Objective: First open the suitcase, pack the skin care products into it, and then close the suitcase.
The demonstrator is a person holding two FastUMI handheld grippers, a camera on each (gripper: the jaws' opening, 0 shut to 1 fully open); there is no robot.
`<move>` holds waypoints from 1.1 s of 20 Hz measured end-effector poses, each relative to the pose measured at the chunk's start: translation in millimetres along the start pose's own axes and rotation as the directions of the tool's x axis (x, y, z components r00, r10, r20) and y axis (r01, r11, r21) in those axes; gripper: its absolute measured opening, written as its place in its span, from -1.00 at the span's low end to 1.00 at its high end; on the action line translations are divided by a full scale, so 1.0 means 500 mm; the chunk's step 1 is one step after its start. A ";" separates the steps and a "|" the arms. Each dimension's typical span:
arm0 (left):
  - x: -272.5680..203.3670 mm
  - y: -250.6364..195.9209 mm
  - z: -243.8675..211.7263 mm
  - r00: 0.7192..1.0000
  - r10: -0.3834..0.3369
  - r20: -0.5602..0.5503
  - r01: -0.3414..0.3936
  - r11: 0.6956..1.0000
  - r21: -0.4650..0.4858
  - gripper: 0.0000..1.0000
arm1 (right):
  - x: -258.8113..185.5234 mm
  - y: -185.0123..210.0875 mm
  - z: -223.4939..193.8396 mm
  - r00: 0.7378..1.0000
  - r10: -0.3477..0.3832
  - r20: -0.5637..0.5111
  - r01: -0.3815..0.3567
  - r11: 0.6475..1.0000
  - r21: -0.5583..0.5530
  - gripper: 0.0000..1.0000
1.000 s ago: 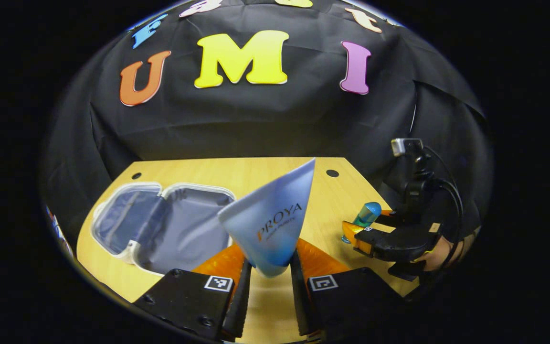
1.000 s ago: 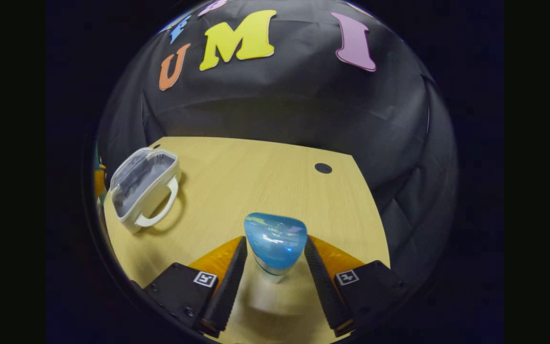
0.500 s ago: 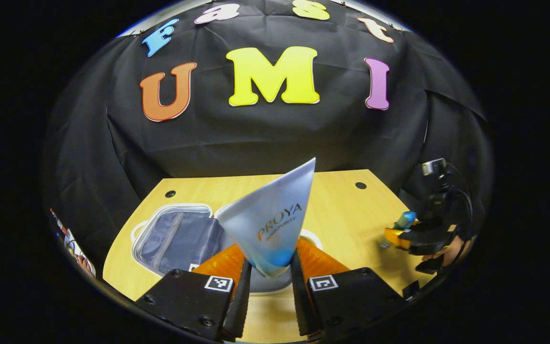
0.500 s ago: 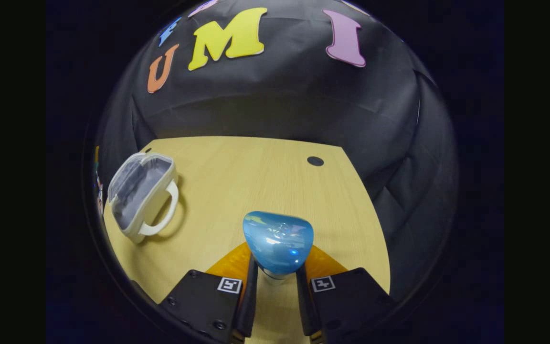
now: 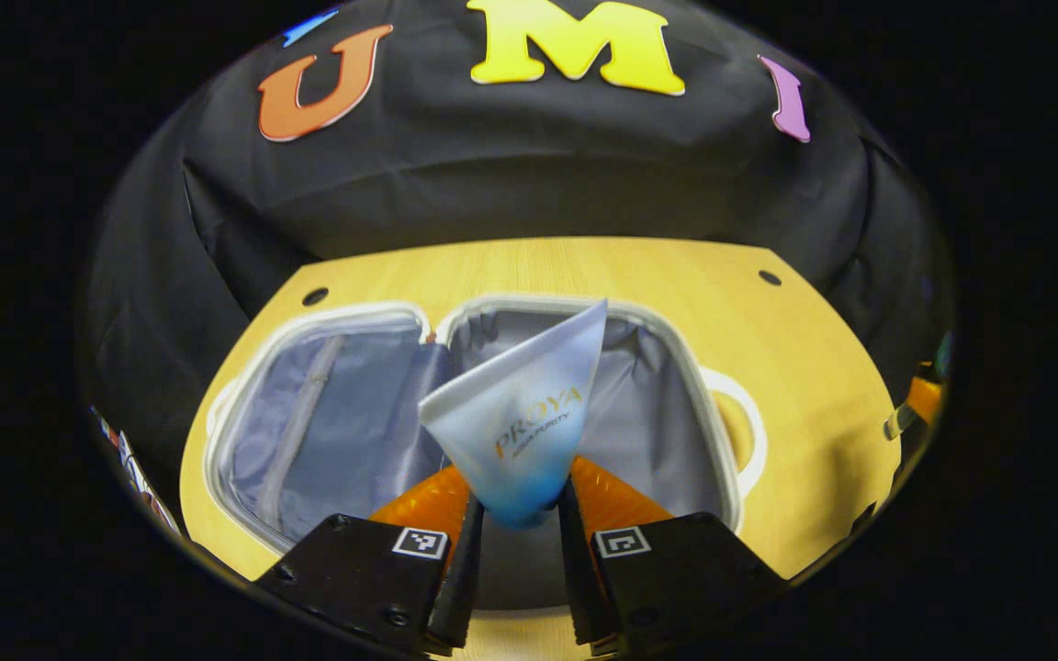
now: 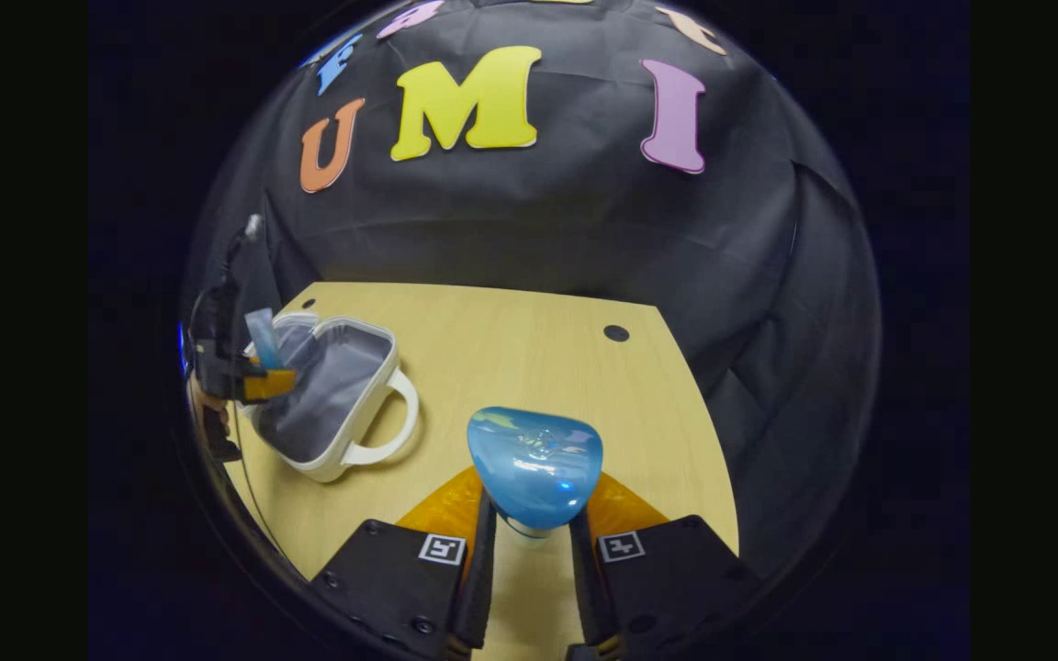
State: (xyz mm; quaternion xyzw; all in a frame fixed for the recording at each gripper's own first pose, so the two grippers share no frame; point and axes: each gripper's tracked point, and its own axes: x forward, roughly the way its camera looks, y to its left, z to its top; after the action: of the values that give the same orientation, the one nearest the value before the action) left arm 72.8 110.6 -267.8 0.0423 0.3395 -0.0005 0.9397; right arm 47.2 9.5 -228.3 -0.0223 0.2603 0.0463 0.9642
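The left gripper [image 5: 518, 542] was clamped on the lower end of a pale blue tube [image 5: 520, 413], holding it upright directly above the right-hand half of the open suitcase [image 5: 263, 418], which lay flat with both grey-lined halves showing, toward the left edge of the wooden table [image 5: 814, 367]. To place it well, I judged the tube should be lowered until it rested on the lining, kept inside the white rim, and only then let go, so it would not tip over the hinge or out onto the table. The right gripper [image 6: 531, 569] was closed on the neck of a bottle with a blue cap [image 6: 534, 466], over the near edge of the table, well apart from the suitcase. By count: one suitcase, two skin care items, one in each gripper, and nothing yet lying inside the suitcase.
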 end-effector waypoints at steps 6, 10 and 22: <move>0.026 -0.002 -0.103 0.992 -0.005 -0.122 0.005 1.000 -0.001 -0.12 | -0.021 0.025 -0.023 0.999 -0.033 -0.037 0.033 0.999 0.010 -0.29; 0.042 0.001 -0.098 0.988 0.011 -0.156 -0.010 1.000 0.007 -0.12 | -0.020 0.045 -0.035 0.998 -0.033 -0.059 0.034 0.999 0.010 -0.29; 0.067 0.003 -0.096 0.913 0.067 -0.401 -0.077 0.997 -0.009 -0.13 | -0.006 0.041 -0.037 0.998 0.000 -0.059 0.001 1.000 0.010 -0.29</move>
State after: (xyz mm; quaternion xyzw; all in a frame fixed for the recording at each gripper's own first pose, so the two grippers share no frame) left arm 67.8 116.6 -325.7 0.0425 0.5229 0.0469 0.8501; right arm 33.4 28.6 -243.2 -0.0191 0.2887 0.0442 0.9562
